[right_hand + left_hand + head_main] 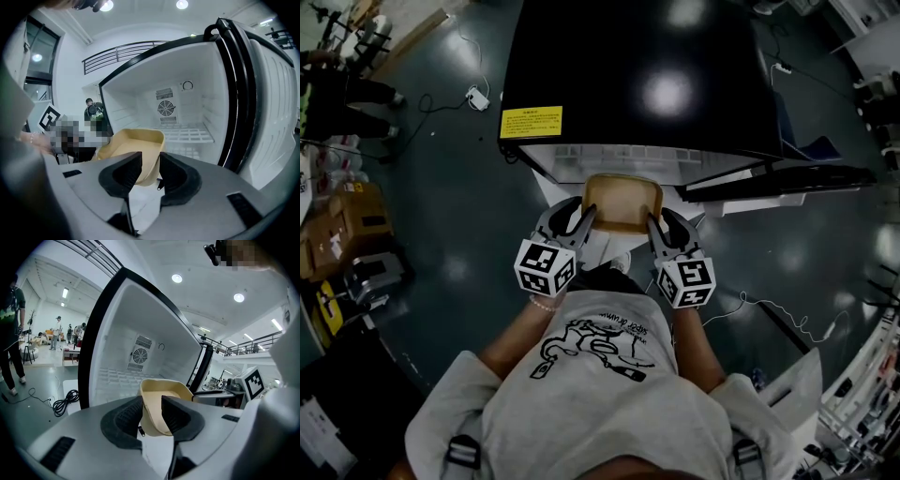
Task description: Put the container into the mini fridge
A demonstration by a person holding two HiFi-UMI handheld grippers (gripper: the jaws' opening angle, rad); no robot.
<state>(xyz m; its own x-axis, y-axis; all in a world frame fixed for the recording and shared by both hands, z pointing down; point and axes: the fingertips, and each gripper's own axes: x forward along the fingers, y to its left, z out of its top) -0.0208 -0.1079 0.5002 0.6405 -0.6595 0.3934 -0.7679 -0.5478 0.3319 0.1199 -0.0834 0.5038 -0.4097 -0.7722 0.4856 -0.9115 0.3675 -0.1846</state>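
Note:
A tan, empty rectangular container (622, 202) is held level between both grippers in front of the open mini fridge (637, 75). My left gripper (586, 218) is shut on the container's left wall (151, 414). On the other side my right gripper (654, 223) is shut on its right wall (151, 164). The fridge cavity (180, 117) is white, with a wire shelf (187, 133) and a fan grille at the back. Its door (778, 178) stands open to the right.
Cables (473, 94) lie on the dark floor left of the fridge, and cardboard boxes (342, 230) stand at the far left. Another cable (778, 314) runs along the floor at the right. People (58, 331) stand far off in the hall.

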